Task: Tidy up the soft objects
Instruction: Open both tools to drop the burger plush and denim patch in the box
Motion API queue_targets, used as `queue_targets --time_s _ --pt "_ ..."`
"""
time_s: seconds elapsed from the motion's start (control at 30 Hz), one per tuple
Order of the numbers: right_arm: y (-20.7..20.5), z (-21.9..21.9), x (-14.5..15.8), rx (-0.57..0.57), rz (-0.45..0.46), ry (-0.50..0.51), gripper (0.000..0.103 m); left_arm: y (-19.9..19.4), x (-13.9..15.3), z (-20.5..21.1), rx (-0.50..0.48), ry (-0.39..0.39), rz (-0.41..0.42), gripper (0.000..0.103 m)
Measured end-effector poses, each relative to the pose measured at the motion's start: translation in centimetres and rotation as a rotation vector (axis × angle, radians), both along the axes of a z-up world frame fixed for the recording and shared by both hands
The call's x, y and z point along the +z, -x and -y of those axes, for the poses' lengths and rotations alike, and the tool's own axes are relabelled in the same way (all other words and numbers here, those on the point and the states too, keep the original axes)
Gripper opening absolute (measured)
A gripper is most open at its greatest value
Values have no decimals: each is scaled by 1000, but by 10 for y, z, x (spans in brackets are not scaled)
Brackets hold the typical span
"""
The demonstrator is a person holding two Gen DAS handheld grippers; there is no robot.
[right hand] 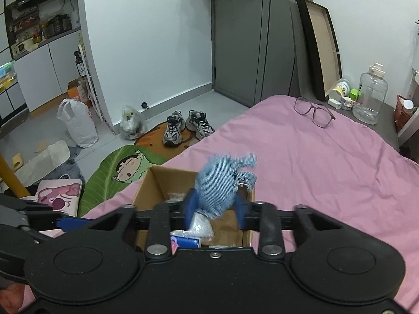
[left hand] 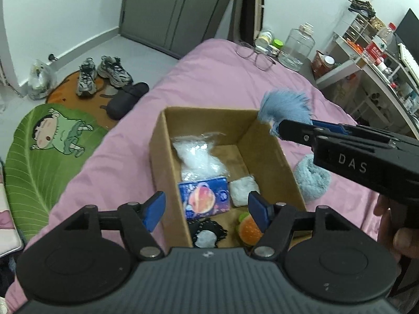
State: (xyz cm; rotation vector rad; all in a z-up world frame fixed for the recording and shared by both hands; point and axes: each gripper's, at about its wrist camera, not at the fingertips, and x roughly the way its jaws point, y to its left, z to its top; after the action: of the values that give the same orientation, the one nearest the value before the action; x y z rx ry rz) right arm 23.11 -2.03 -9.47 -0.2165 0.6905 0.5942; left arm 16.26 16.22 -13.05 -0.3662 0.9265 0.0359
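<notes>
Left tongs (left hand: 207, 210) apart, empty, over cardboard box (left hand: 167, 141) on pink bed (left hand: 209, 78); box holds tissue pack (left hand: 205, 196), burger toy (left hand: 250, 226). Right tongs (right hand: 214, 205) clamped on blue denim cloth (right hand: 220, 185) above box's far corner.

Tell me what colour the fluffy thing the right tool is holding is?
Light blue with fine stripes: the soft toy, best seen in the right wrist view.
</notes>
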Motion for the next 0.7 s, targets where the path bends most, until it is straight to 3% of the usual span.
queue_targets --time_s 0.1,0.13,0.27,0.33,0.47,0.7 --pt "3 6 2 -22 36 5 76 2 2 -4 -2 0 18 69" --pt "3 10 3 -26 39 2 82 3 2 -6 2 10 23 74" --pt "3 28 9 -38 18 -33 87 3 5 -12 43 25 48 98" --pt "4 40 12 -48 8 -49 89 3 8 -12 47 25 65 103" --pt "7 61 19 -96 28 -69 96 1 14 -8 26 42 91 103" --pt "5 96 26 -142 19 -84 97 -4 30 14 0 -32 135 103"
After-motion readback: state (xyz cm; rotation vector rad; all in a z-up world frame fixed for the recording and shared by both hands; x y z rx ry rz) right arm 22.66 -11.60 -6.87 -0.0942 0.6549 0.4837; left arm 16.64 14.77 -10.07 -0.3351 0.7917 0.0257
